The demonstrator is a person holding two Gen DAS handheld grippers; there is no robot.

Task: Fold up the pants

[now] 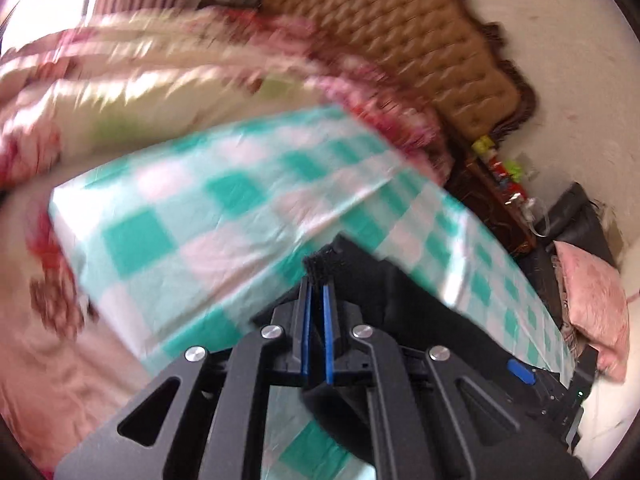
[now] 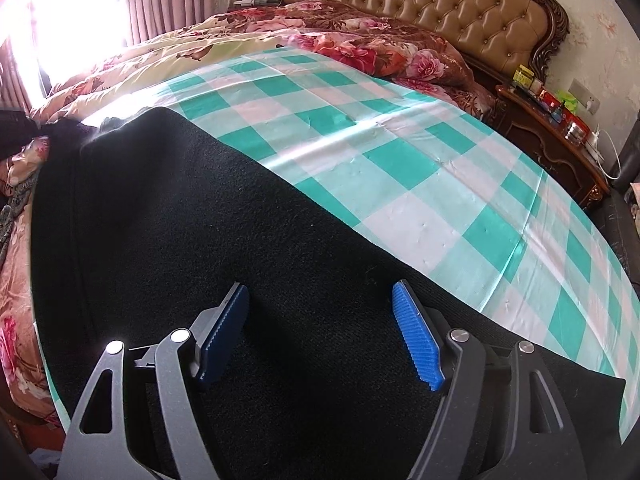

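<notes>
Black pants (image 2: 200, 220) lie spread on a green-and-white checked cloth (image 2: 360, 128) on the bed. My right gripper (image 2: 320, 304) hovers over the near part of the pants with its jaws wide apart, and nothing sits between its blue pads (image 2: 416, 344). In the blurred left wrist view, my left gripper (image 1: 316, 280) is shut, with a tuft of black pants fabric (image 1: 320, 266) pinched at its tips. The rest of the pants (image 1: 400, 308) trails down and to the right over the checked cloth (image 1: 192, 216).
A floral quilt (image 2: 360, 44) is bunched behind the cloth, below a tufted tan headboard (image 2: 420, 4). A dark wooden nightstand (image 2: 552, 136) with small items stands at the right. A pink cushion (image 1: 592, 300) lies beside the bed. Bright curtained windows are at the left.
</notes>
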